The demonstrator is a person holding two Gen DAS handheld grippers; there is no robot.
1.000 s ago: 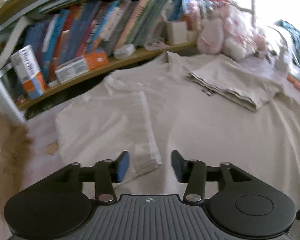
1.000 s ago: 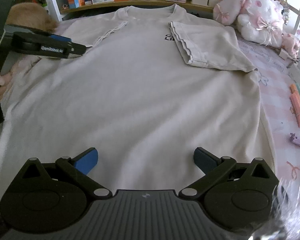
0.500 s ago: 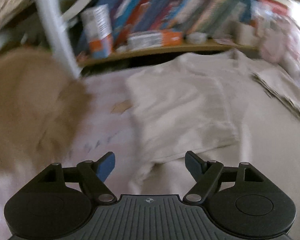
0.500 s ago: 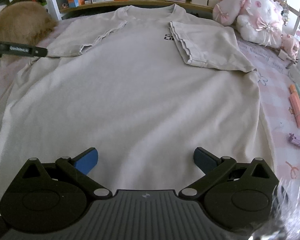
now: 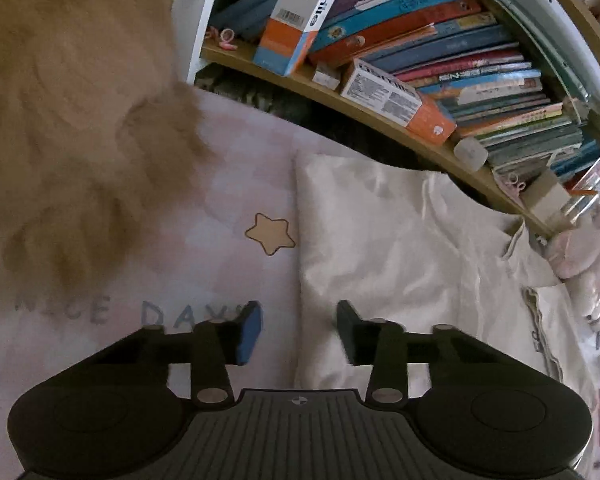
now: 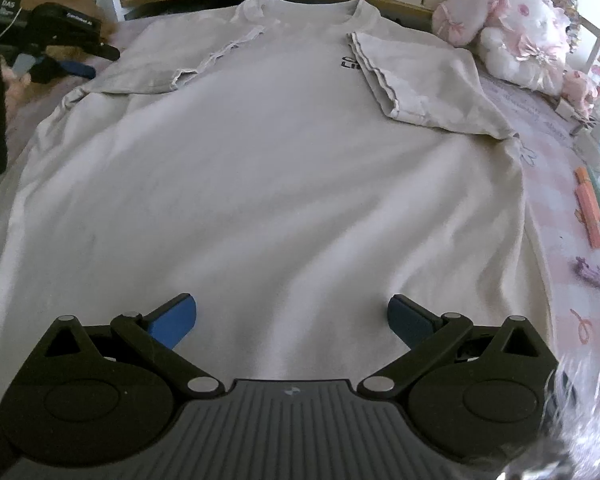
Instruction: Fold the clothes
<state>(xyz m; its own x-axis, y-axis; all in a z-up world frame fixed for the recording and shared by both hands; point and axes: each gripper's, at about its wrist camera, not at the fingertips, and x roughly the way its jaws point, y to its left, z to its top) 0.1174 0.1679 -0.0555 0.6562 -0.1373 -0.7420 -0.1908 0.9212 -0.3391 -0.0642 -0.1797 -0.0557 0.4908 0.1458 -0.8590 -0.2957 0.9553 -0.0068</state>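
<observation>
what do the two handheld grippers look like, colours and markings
Both are black plastic. The right gripper has a ribbed grey central plate with a small round logo, two round black housings, linkage arms with silver pivot pins, and blue pads on its fingers. The left gripper is built the same; seen from the side in the right wrist view it bears small white lettering, too small to read.

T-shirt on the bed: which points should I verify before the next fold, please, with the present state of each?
1. Left-side sleeve and right-side sleeve folded onto the T-shirt: ok.
2. Body flat: ok, light wrinkles only.
3. Left tongs gripping the side edge: not ok; jaws have just been closing, and the edge shows in the gap, unpinched.
4. Right tongs open, empty: ok.
5. Brown furry thing apart from the shirt: ok.
6. Hem straight: cannot tell, hidden behind the right tongs.
</observation>
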